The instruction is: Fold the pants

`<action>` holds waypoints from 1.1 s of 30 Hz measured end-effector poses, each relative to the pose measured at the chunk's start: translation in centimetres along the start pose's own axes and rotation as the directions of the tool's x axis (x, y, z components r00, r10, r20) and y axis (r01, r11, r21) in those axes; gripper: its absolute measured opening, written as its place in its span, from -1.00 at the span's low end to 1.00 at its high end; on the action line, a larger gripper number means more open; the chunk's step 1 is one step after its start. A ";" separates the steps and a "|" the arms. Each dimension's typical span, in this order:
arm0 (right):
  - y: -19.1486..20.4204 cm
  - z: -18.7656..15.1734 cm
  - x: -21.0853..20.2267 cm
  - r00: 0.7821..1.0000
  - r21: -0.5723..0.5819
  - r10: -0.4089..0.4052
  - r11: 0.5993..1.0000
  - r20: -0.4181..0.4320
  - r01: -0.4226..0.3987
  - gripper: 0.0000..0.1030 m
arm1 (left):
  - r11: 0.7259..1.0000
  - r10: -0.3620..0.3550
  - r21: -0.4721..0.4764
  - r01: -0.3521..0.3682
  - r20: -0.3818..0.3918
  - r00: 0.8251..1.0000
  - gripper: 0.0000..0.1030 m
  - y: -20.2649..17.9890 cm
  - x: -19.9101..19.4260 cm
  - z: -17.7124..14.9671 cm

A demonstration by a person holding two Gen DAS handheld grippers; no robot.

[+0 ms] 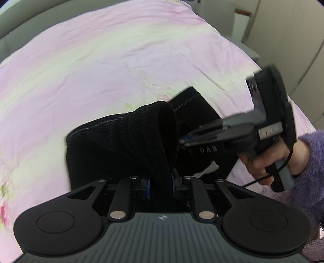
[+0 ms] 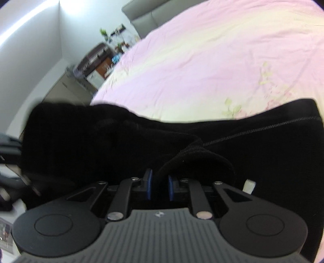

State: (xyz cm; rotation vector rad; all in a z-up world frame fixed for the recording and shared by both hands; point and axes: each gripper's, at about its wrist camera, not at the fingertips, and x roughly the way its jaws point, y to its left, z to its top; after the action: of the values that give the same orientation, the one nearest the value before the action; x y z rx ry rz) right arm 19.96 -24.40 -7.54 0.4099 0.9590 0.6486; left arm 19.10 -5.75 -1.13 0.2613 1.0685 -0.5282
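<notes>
Showing both grippers clamped on a pair of black knit pants [image 1: 125, 141] raised above a bed covered with a pink and pale-yellow floral sheet [image 1: 101, 60]. Left wrist view: the left gripper [image 1: 161, 187] has its blue-padded fingers [image 1: 147, 188] drawn close together with a thick ribbed fold of the waistband [image 1: 149, 129] pinched between them; the fabric rises from the fingers and drapes forward and to the left over the sheet. The right gripper [image 1: 183, 141] enters from the right, held by the person's right hand [image 1: 261, 161] in a fuzzy purple sleeve [image 1: 307, 172]; its fingers are nearly closed and their tips are buried in the black cloth just beside the ribbed fold. A white care label [image 1: 210, 169] hangs from the garment between the two tools, and a line of pale stitching [image 1: 186, 101] runs across the far panel. Right wrist view: the right gripper [image 2: 160, 186] holds a rolled edge of the same black fabric [image 2: 141, 141] between blue pads [image 2: 149, 182] set a narrow gap apart; the pants span the frame from left to right, with the stitched seam [image 2: 263, 127] at right and the white label [image 2: 249, 186] just beside the right finger. Behind the bed, blurred: a grey headboard [image 2: 145, 12], a plant [image 2: 104, 32], and a cluttered bedside unit [image 2: 95, 64]
</notes>
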 end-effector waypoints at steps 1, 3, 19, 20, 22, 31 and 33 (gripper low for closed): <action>-0.4 0.2 -0.2 1.000 -0.001 -0.011 1.000 -0.011 0.011 -0.84 | 1.000 -0.017 0.008 0.017 -0.010 1.000 -0.62 -0.6 1.2 0.6; -1.5 -0.1 -0.1 0.997 -0.005 -0.051 0.999 -0.066 0.051 -0.84 | 0.998 -0.056 0.012 0.056 -0.035 0.998 -0.62 -1.6 3.8 1.8; -7.3 -2.5 -5.6 0.983 0.131 -0.172 0.975 -0.061 0.178 -0.26 | 0.979 -0.205 -0.035 0.202 -0.185 0.961 0.40 -4.8 14.9 3.1; -7.1 -2.8 -5.8 0.981 0.129 -0.186 0.973 -0.059 0.192 -0.26 | 0.979 -0.203 -0.029 0.201 -0.167 0.965 0.51 -4.9 14.3 2.8; -7.2 -3.4 -6.3 0.978 0.135 -0.201 0.969 -0.057 0.207 -0.25 | 0.981 -0.194 -0.023 0.192 -0.133 0.972 0.51 -4.9 13.3 2.5; -6.5 -4.3 -9.4 0.991 0.254 -0.134 0.958 -0.023 0.136 0.35 | 0.958 -0.263 -0.097 0.269 0.074 0.962 0.32 -1.4 4.1 1.1; -6.1 -4.3 -9.7 0.996 0.284 -0.087 0.955 -0.007 0.086 0.47 | 0.975 -0.199 -0.090 0.205 0.068 0.978 0.18 -1.0 3.5 0.6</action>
State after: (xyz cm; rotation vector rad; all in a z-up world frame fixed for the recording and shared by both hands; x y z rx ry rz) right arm 14.24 -35.25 -7.36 0.6196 1.0632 0.4299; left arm 20.34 -7.81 -3.88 0.0510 1.0659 -0.6602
